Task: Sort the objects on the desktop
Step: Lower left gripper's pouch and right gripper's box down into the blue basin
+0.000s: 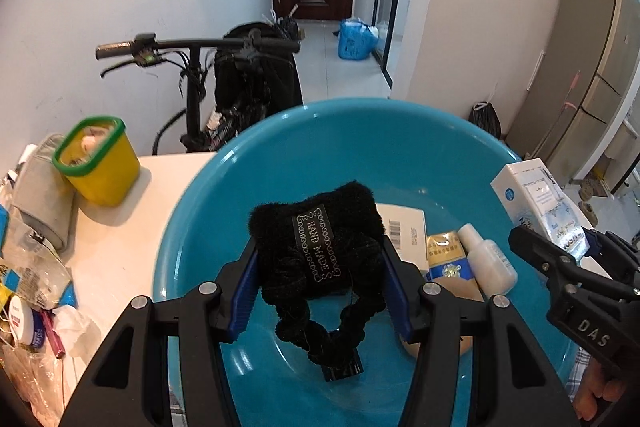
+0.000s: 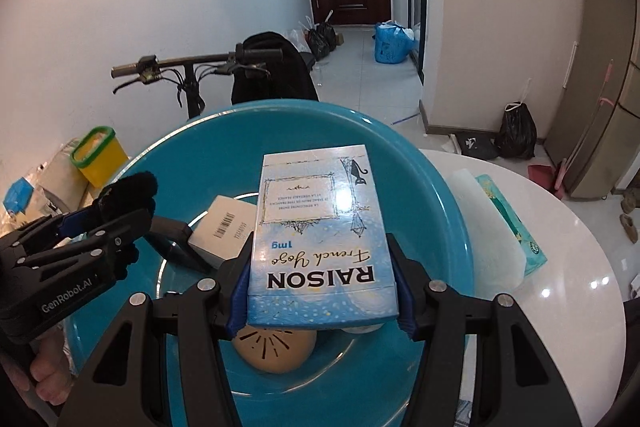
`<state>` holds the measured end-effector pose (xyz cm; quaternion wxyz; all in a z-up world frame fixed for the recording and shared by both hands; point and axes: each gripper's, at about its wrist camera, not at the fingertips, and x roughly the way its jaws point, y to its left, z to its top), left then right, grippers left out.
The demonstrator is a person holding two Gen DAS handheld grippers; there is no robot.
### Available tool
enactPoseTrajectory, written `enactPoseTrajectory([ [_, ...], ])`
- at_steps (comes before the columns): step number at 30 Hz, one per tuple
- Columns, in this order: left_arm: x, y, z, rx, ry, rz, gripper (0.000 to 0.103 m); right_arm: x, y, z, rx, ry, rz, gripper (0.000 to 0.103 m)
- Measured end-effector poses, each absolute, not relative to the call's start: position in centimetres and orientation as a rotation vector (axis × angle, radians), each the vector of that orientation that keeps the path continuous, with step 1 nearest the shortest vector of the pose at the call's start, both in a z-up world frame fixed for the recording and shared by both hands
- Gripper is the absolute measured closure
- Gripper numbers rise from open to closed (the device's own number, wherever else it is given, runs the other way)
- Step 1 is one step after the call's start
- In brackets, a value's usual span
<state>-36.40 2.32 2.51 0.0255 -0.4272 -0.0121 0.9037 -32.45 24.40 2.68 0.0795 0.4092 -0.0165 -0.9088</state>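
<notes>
My left gripper point(image 1: 320, 287) is shut on a black fuzzy hair band point(image 1: 320, 247) with a "HAND MADE" label, held over the teal basin point(image 1: 240, 163). My right gripper point(image 2: 320, 287) is shut on a blue-and-white RAISON box point(image 2: 320, 227), also above the basin point(image 2: 448, 211). That box point(image 1: 536, 199) and the right gripper point(image 1: 576, 259) show at the right edge of the left wrist view; the left gripper point(image 2: 108, 219) with the hair band point(image 2: 136, 187) shows at left in the right wrist view. Inside the basin lie a white barcoded box point(image 1: 408, 231), a small white bottle point(image 1: 488, 263), a gold-and-blue packet point(image 1: 444, 255) and a tan round object point(image 2: 272, 351).
A yellow bin with green rim point(image 1: 100, 159) stands on the white table point(image 1: 120, 247) left of the basin, beside a clutter of wrappers and jars point(image 1: 28, 287). A green tissue pack point(image 2: 508, 223) lies to the basin's right. A bicycle point(image 1: 200, 67) stands behind the table.
</notes>
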Motion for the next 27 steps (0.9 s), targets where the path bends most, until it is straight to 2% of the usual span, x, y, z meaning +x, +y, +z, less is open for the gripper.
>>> enactPoseTrajectory([
  [25,-37.5,2.9,0.4,-1.471,0.04,2.696,0.044,-32.8,24.0,1.6,1.297,0.024,-2.676,0.047],
  [27,-37.6,2.9,0.4,-1.475,0.04,2.694,0.038,-32.9,23.9,1.6,1.297,0.026,-2.676,0.047],
])
